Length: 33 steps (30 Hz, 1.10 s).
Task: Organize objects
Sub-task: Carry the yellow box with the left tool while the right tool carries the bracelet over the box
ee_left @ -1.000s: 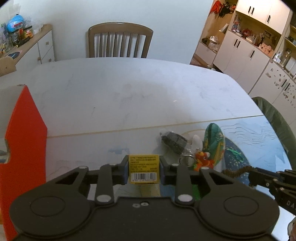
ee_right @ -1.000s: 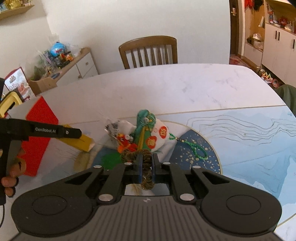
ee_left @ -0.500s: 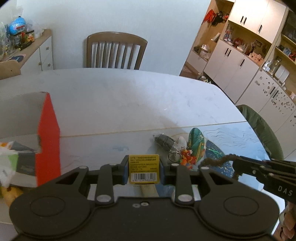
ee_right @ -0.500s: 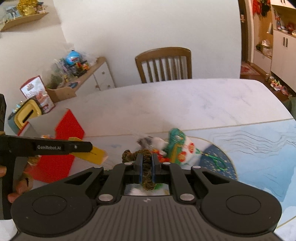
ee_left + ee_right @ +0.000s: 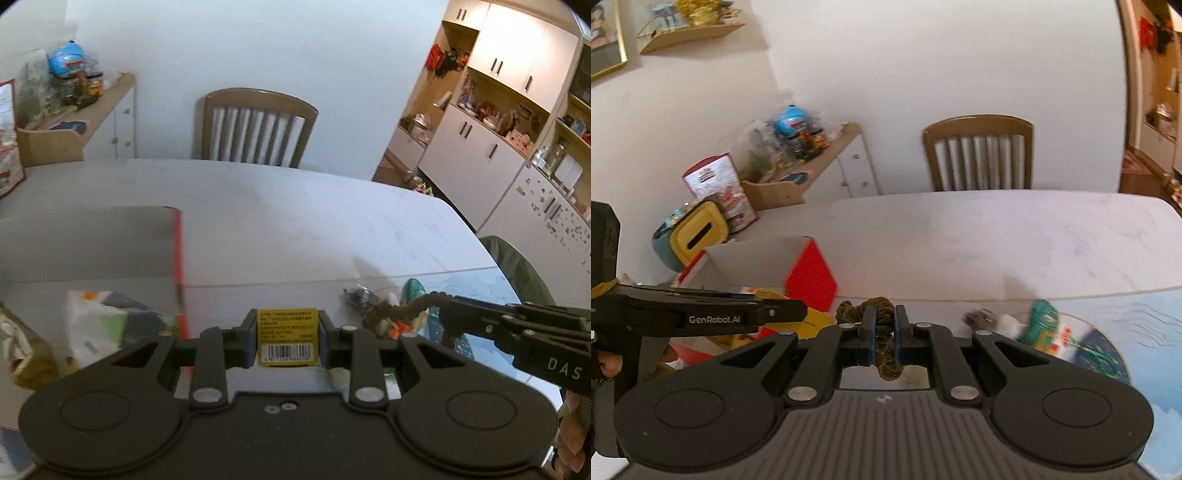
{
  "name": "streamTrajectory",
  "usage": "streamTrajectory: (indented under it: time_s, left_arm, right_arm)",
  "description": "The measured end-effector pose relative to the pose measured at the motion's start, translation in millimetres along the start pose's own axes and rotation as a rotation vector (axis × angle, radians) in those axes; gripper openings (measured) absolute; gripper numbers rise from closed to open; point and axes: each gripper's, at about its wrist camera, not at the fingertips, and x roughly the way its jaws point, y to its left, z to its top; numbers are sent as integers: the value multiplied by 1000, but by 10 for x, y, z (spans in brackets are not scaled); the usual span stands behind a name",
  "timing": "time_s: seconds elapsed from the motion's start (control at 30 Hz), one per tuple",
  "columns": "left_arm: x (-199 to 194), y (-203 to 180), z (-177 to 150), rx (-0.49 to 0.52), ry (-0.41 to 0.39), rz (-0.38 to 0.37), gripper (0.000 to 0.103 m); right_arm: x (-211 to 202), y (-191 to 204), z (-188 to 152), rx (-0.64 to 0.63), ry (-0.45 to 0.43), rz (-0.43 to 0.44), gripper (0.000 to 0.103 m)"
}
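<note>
My left gripper (image 5: 287, 334) is shut on a small yellow box (image 5: 287, 338) with a barcode facing the camera. It hangs beside the red wall (image 5: 178, 254) of an open cardboard box, whose inside holds crumpled packets (image 5: 96, 325). My right gripper (image 5: 882, 325) is shut on a brown braided cord (image 5: 882, 314) that loops out left of its fingers. The left wrist view shows that cord (image 5: 402, 310) dangling from the right gripper's tip above a small pile: a green and white pouch (image 5: 413, 290) and a dark bundle (image 5: 360, 295). The red box (image 5: 810, 275) lies left of the right gripper.
The white marble table (image 5: 295, 206) has a blue patterned mat (image 5: 1160, 332) at its right. A wooden chair (image 5: 256, 127) stands at the far side. A low cabinet (image 5: 827, 166) with clutter is at the left, white cupboards (image 5: 491, 122) at the right.
Both grippers have risen and swung left toward the red box, keeping hold of the yellow box and the cord. The box's open inside has come into the left wrist view.
</note>
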Motion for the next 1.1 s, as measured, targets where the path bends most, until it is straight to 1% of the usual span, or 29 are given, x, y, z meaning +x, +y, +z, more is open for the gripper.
streamTrajectory:
  time_s: [0.2,0.33,0.5,0.67,0.9,1.1]
  left_arm:
    - [-188,272,114,-19,-37,42,29]
    - [-308,517,163,-36,-56,76,29]
    - [-357,858,194,-74,-60,124,29]
    - [-376,1186,212,-97,-59,179,29]
    - [-327,1612,250,-124,-49,245,29]
    - [-224,1916,241,-155,-24,268,29]
  right_arm:
    - [134,319,155,-40,-3,48,9]
    - [241,515,251,-50,-4,76,9]
    - [392,741,317,-68,13,108,9]
    - [545,1005,356,-115,32,131,9]
    - [839,1381,324,-177,81,164,9]
    - [1125,1670,210,-220,139,181,9]
